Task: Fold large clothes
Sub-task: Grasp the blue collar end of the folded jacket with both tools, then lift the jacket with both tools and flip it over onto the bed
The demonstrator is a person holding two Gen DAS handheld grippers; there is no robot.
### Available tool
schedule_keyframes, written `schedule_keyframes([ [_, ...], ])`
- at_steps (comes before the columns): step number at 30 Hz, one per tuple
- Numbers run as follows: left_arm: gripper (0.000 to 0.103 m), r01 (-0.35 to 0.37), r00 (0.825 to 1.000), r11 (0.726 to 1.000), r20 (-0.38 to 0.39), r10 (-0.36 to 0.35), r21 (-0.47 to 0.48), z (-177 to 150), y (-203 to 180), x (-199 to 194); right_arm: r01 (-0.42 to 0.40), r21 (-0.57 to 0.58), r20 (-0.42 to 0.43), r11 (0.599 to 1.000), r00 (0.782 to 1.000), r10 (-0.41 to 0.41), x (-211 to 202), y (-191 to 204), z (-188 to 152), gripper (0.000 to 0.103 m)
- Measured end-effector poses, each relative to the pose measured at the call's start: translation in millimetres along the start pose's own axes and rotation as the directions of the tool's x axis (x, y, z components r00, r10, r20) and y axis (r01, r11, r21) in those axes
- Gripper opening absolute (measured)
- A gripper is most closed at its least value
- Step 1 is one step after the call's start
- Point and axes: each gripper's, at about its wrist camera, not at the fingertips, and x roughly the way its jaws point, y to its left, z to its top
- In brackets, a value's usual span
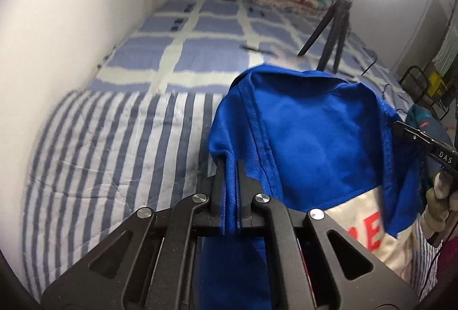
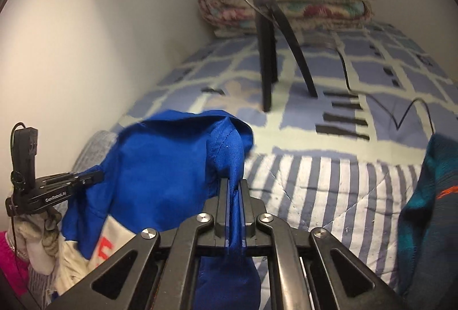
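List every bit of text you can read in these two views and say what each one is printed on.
"DAS": white letters on the right gripper, seen from the left wrist view.
"GenRobot.AI": white print on the left gripper, seen from the right wrist view.
Red letters on the white panel of the blue garment: only partly visible under a fold, something like "RE"; the full word cannot be read.
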Motion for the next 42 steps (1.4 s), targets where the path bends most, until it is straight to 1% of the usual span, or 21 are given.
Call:
schedule_keyframes([
  [6,0.002,0.053,0.996,0.998,0.066,-0.054,0.018,-3.2,-11.1,-49.3,-0.04,-0.037,0.058,0.999,0.997,0.042,-46.1,22.6,4.2,0.002],
  [10,0.002,0.098,0.988,0.995,0.116,-0.097,0.004,-8.9,-14.5,-83.5,-0.058,-0.06,0.098,0.997,0.993,0.063,-80.8,39.5,-1.7,0.002],
  [13,0.002,0.129,0.98,0.992,0.151,-0.13,0.017,-20.0,-18.3,-111.5,-0.065,-0.069,0.111,0.996,0.991,0.072,-100.5,49.0,-10.1,0.002],
  [18,0.001,0.179,0.965,0.984,0.192,-0.178,0.013,-45.0,-15.5,-154.3,-0.077,-0.089,0.131,0.993,0.988,0.088,-144.3,63.2,-32.2,0.002],
  [22,0.001,0.194,0.957,0.98,0.211,-0.198,0.038,-74.1,-16.8,-190.1,-0.083,-0.11,0.135,0.99,0.986,0.098,-176.6,75.3,-57.0,0.002],
  [24,0.001,0.199,0.955,0.979,0.213,-0.205,0.049,-89.5,-18.2,-204.2,-0.082,-0.122,0.128,0.989,0.987,0.097,-190.8,82.2,-74.8,0.002],
  [28,0.001,0.198,0.958,0.978,0.199,-0.206,0.057,-130.3,-21.8,-231.5,-0.069,-0.141,0.101,0.988,0.991,0.084,-211.7,91.9,-113.3,0.002],
  [31,0.001,0.199,0.962,0.979,0.181,-0.205,0.052,-156.1,-19.0,-240.4,-0.056,-0.126,0.077,0.99,0.995,0.066,-226.5,94.8,-145.8,0.002],
  [34,0.001,0.176,0.972,0.982,0.146,-0.183,0.065,-187.0,-16.5,-243.7,-0.044,-0.107,0.058,0.993,0.997,0.051,-239.9,97.9,-180.4,0.002],
  [36,0.001,0.159,0.979,0.984,0.118,-0.167,0.074,-209.5,-16.2,-247.4,-0.02,-0.114,0.037,0.993,0.999,0.025,-246.1,101.5,-204.6,0.002],
  [37,0.001,0.143,0.985,0.986,0.083,-0.15,0.086,-223.6,-14.1,-246.7,-0.004,-0.12,0.012,0.993,1.0,0.006,-248.1,103.1,-220.3,0.004],
  [38,0.001,0.132,0.989,0.987,0.061,-0.138,0.089,-233.6,-12.7,-246.7,0.006,-0.119,-0.007,0.993,1.0,-0.007,-250.4,104.3,-231.7,0.011],
  [40,0.002,0.128,0.991,0.989,0.018,-0.13,0.076,-255.2,-2.1,-249.1,0.022,-0.095,-0.041,0.995,0.999,-0.026,-259.0,101.9,-254.5,0.019],
  [42,0.001,0.128,0.992,0.99,-0.007,-0.128,0.051,-271.2,8.8,-256.2,0.026,-0.064,-0.059,0.998,0.998,-0.03,-273.7,96.5,-274.6,0.019],
])
